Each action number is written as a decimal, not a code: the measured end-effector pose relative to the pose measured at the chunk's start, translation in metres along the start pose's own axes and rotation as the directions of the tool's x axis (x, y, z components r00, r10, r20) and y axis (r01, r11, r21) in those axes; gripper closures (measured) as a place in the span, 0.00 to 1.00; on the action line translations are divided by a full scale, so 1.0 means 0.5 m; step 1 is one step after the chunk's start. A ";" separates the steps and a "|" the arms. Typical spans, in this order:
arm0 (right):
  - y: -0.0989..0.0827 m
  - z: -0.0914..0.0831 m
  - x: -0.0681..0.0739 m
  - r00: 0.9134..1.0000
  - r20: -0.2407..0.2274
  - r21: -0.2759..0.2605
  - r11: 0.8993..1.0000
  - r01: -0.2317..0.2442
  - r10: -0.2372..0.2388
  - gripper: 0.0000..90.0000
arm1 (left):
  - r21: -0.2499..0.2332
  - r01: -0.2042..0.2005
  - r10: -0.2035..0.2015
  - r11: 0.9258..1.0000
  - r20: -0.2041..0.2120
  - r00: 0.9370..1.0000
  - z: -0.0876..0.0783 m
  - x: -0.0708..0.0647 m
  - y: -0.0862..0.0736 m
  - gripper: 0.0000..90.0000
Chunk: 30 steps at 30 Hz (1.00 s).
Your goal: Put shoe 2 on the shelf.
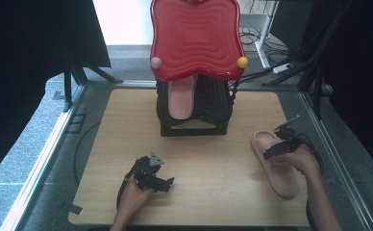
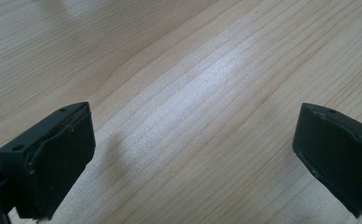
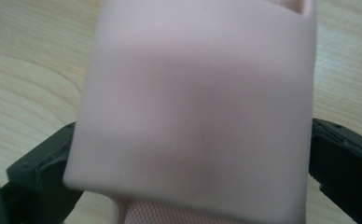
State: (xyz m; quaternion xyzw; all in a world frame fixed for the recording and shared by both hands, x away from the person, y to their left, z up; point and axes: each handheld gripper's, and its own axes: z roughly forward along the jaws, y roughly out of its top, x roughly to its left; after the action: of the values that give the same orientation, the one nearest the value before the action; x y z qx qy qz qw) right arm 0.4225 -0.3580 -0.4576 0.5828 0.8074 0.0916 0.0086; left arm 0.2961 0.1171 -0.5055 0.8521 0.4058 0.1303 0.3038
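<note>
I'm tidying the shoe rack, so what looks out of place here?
One pink slipper lies loose on the table, with the right gripper around its strap, while its mate stands in the black rack. Nothing looks damaged.

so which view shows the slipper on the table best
The high view: the whole pink slipper lies on the table, right gripper at it. The right gripper view gives its blurred strap between the jaws.

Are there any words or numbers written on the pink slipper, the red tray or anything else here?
None: no word, number, label or sign can be read anywhere.
The pink slipper between the right gripper's jaws is plain, the red tray has only wavy ridges, and the wooden table shows bare grain.
</note>
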 end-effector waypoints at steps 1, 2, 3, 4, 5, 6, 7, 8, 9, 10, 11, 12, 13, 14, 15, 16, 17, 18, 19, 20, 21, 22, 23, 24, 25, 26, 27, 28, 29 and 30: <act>0.008 0.000 0.000 1.000 0.003 0.030 1.000 0.002 -0.002 0.00 | 0.000 0.000 0.000 1.000 0.001 1.000 0.000 0.000 0.000 0.00; 0.016 0.000 0.000 1.000 -0.003 0.056 0.998 0.002 -0.002 0.00 | 0.002 -0.001 0.001 1.000 0.001 1.000 0.001 -0.001 0.000 0.00; 0.023 0.001 -0.002 1.000 -0.003 0.082 0.997 0.009 -0.009 0.00 | 0.002 -0.003 0.003 1.000 0.002 1.000 0.002 -0.001 0.001 0.00; 0.028 0.003 -0.003 1.000 -0.005 0.102 0.995 0.008 -0.007 0.00 | 0.003 -0.004 0.004 1.000 0.003 1.000 0.003 -0.002 0.001 0.00; 0.033 0.004 -0.003 1.000 -0.008 0.119 0.993 0.004 -0.003 0.00 | 0.005 -0.004 0.004 1.000 0.006 1.000 0.004 -0.003 0.001 0.00; 0.037 0.005 -0.003 1.000 -0.006 0.133 0.991 0.003 -0.002 0.00 | 0.007 -0.007 0.007 1.000 0.007 1.000 0.005 -0.004 0.001 0.00; 0.041 0.005 -0.002 1.000 -0.007 0.149 0.989 0.003 -0.002 0.00 | 0.009 -0.010 0.010 1.000 0.006 1.000 0.007 -0.006 0.001 0.00; 0.043 0.007 0.000 1.000 0.001 0.158 0.987 0.011 -0.011 0.00 | 0.012 -0.011 0.011 1.000 0.007 1.000 0.008 -0.007 0.002 0.00; 0.045 0.008 0.001 1.000 0.007 0.165 0.986 0.012 -0.013 0.00 | 0.012 -0.013 0.013 1.000 0.008 1.000 0.009 -0.009 0.002 0.00; 0.045 0.009 0.003 1.000 0.012 0.167 0.986 0.010 -0.012 0.00 | 0.014 -0.016 0.016 1.000 0.008 1.000 0.010 -0.010 0.002 0.00; 0.046 0.009 0.006 1.000 0.022 0.171 0.985 0.011 -0.015 0.00 | 0.013 -0.017 0.017 1.000 0.008 1.000 0.010 -0.011 0.002 0.00; 0.047 0.009 0.008 0.999 0.029 0.172 0.985 0.010 -0.015 0.00 | 0.013 -0.019 0.019 1.000 0.006 1.000 0.009 -0.011 0.003 0.00; 0.046 0.008 0.010 0.999 0.034 0.168 0.986 0.014 -0.020 0.01 | 0.013 -0.021 0.021 1.000 0.005 1.000 0.008 -0.011 0.003 0.00; 0.046 0.006 0.011 0.999 0.040 0.166 0.986 0.015 -0.022 0.03 | 0.010 -0.022 0.022 1.000 0.004 1.000 0.006 -0.011 0.004 0.00; 0.045 0.003 0.012 0.999 0.045 0.160 0.987 0.019 -0.026 0.05 | 0.008 -0.021 0.021 1.000 0.004 1.000 0.004 -0.010 0.004 0.00; 0.044 0.000 0.012 0.999 0.045 0.149 0.989 0.021 -0.028 0.06 | 0.006 -0.020 0.020 1.000 0.004 1.000 0.003 -0.009 0.004 0.00; 0.044 -0.004 0.011 0.999 0.041 0.140 0.990 0.026 -0.032 0.07 | 0.005 -0.020 0.020 1.000 0.001 1.000 0.002 -0.008 0.004 0.00; 0.044 -0.007 0.011 0.998 0.047 0.128 0.991 0.025 -0.031 0.07 | 0.004 -0.018 0.018 1.000 0.001 1.000 0.001 -0.007 0.004 0.00; 0.045 -0.012 0.012 0.998 0.053 0.116 0.993 0.029 -0.035 0.07 | 0.003 -0.017 0.017 1.000 0.002 1.000 0.001 -0.007 0.004 0.00; 0.046 -0.019 0.014 0.998 0.056 0.101 0.994 0.030 -0.035 0.07 | 0.004 -0.017 0.017 1.000 0.001 1.000 0.001 -0.007 0.004 0.00; 0.047 -0.025 0.016 0.998 0.055 0.088 0.995 0.034 -0.039 0.07 | 0.004 -0.017 0.017 1.000 -0.001 1.000 0.001 -0.007 0.004 0.00; 0.048 -0.033 0.020 0.998 0.052 0.081 0.996 0.042 -0.046 0.07 | 0.005 -0.017 0.017 1.000 -0.001 1.000 0.002 -0.007 0.004 0.00; 0.048 -0.041 0.025 0.997 0.050 0.072 0.996 0.055 -0.059 0.07 | 0.005 -0.016 0.016 1.000 0.001 1.000 0.002 -0.007 0.004 0.00; 0.048 -0.050 0.032 0.996 0.048 0.062 0.996 0.066 -0.069 0.07 | 0.006 -0.017 0.017 1.000 0.000 1.000 0.002 -0.008 0.004 0.00; 0.047 -0.058 0.041 0.995 0.048 0.047 0.996 0.080 -0.083 0.07 | 0.007 -0.019 0.019 1.000 0.001 1.000 0.003 -0.008 0.004 0.00; 0.046 -0.067 0.051 0.994 0.054 0.035 0.995 0.098 -0.099 0.07 | 0.007 -0.020 0.020 1.000 0.002 1.000 0.003 -0.008 0.004 0.00; 0.045 -0.076 0.062 0.992 0.049 0.028 0.993 0.114 -0.116 0.07 | 0.007 -0.020 0.020 1.000 0.001 1.000 0.003 -0.008 0.005 0.00; 0.043 -0.083 0.074 0.990 0.048 0.021 0.991 0.135 -0.136 0.07 | 0.007 -0.020 0.020 1.000 0.001 1.000 0.002 -0.008 0.005 0.00; 0.042 -0.090 0.087 0.987 0.048 0.015 0.988 0.155 -0.155 0.07 | 0.006 -0.020 0.020 1.000 0.001 1.000 0.002 -0.009 0.005 0.00; 0.041 -0.095 0.100 0.984 0.049 0.013 0.985 0.172 -0.172 0.07 | 0.006 -0.020 0.020 1.000 0.000 1.000 0.001 -0.009 0.006 0.00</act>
State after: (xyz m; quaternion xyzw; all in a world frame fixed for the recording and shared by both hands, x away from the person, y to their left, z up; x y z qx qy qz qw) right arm 0.4202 -0.3113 -0.4029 0.5129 0.8547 0.0724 0.0342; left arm 0.2953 0.1120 -0.5039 0.8571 0.3974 0.1323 0.2999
